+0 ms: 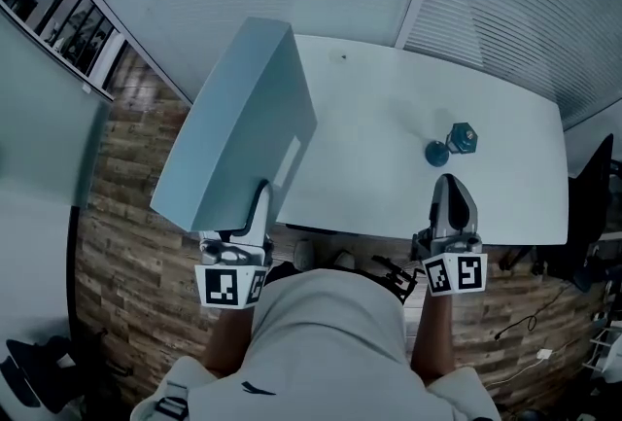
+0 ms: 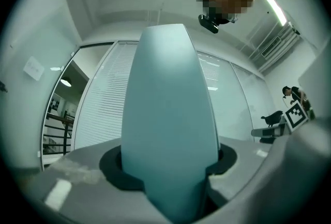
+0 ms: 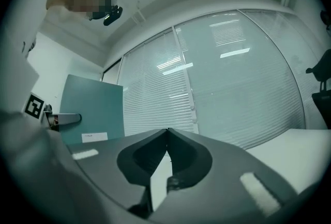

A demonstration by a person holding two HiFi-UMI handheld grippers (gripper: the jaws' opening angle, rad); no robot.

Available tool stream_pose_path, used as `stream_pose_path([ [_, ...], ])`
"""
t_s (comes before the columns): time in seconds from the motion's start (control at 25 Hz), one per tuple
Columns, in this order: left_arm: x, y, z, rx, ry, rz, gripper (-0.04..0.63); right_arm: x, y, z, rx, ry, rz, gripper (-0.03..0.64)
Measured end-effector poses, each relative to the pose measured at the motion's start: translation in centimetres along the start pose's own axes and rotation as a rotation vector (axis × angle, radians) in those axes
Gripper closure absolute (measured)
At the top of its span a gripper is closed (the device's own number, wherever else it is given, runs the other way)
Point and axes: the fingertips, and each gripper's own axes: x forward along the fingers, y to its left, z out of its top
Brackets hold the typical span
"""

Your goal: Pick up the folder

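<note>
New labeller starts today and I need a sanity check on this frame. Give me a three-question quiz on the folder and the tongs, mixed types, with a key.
1. True or false: the left tongs are clamped on the folder.
2. Multiple choice: the right tongs are A) shut and empty, B) shut on the folder, C) wide open.
3. Short answer: what lies on the table just beyond the right tongs?

Key: 1 true. 2 A. 3 a small dark teal object, too small to identify.
</note>
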Motion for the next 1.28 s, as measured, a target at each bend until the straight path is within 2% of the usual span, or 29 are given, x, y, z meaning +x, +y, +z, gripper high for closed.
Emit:
stream_pose_path([
  [0.32, 0.3, -0.9, -1.0, -0.006, 0.02, -0.018, 0.295, -0.1, 0.3, -0.8, -0.067, 0.033, -0.018, 0.627],
  [0.76, 0.3, -1.0, -1.8, -0.016, 0.047, -0.01, 0.295, 0.3, 0.6, -1.4, -0.047, 0.059, -0.001, 0.626],
  [1.28, 0.3, -1.1, -2.1, -0.018, 0.059, -0.018, 0.295, 0.4, 0.9, -1.6, -0.073, 0.076, 0.0, 0.626],
])
